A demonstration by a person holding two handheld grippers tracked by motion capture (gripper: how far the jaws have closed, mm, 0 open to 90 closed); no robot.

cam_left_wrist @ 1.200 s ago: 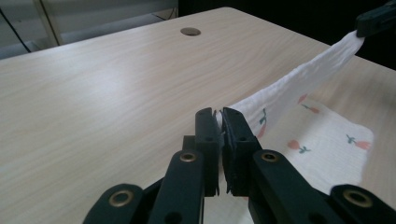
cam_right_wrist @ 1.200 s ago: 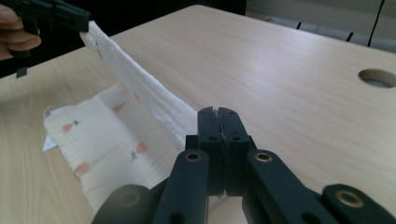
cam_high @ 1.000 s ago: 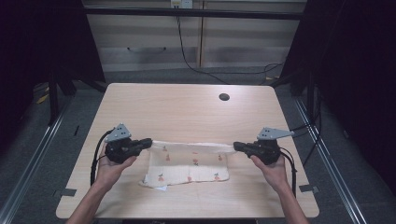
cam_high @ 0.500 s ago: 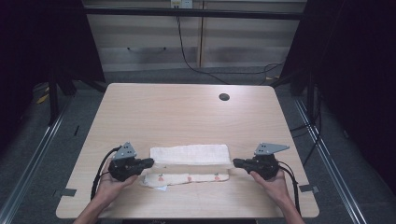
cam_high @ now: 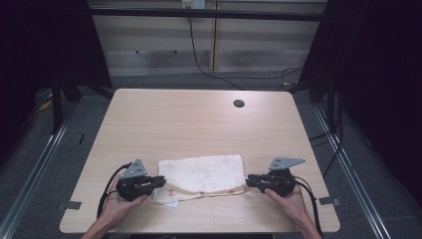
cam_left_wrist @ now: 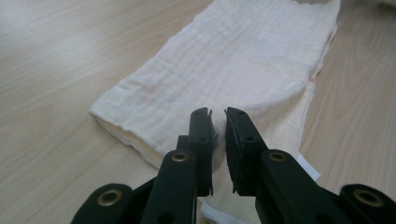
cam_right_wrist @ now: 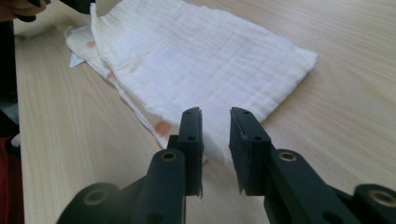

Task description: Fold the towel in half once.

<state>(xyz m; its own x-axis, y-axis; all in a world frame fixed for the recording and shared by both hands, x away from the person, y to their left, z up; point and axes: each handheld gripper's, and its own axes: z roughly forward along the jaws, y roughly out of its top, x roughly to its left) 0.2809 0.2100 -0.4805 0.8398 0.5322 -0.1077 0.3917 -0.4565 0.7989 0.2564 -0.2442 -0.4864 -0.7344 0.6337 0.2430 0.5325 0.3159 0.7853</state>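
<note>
- The work in hand is folding a white cloth (cam_high: pixel 204 173) — a muslin-like piece with small reddish marks — which lies on the wooden table (cam_high: pixel 199 119) near the person's edge, between the two grippers
- The cloth is doubled over: its upper layer lies flat on the lower one, whose printed edge peeks out along the near side, so this fold looks as good as laid
- The left gripper (cam_left_wrist: pixel 218 122) sits at the cloth's left end; its jaws stand a narrow slit apart, and I cannot tell whether a thin bit of the fabric is between them
- The right gripper (cam_right_wrist: pixel 215 122) sits at the right end with its jaws a little wider apart and nothing held — the cloth's corner lies just ahead of the tips
- My reading: this is the release at the end of a fold
- Next move, as I judge it: draw both grippers clear without dragging the top layer, then take a short end by its two corners and carry it across for a second fold, keeping the edges lined up
</note>
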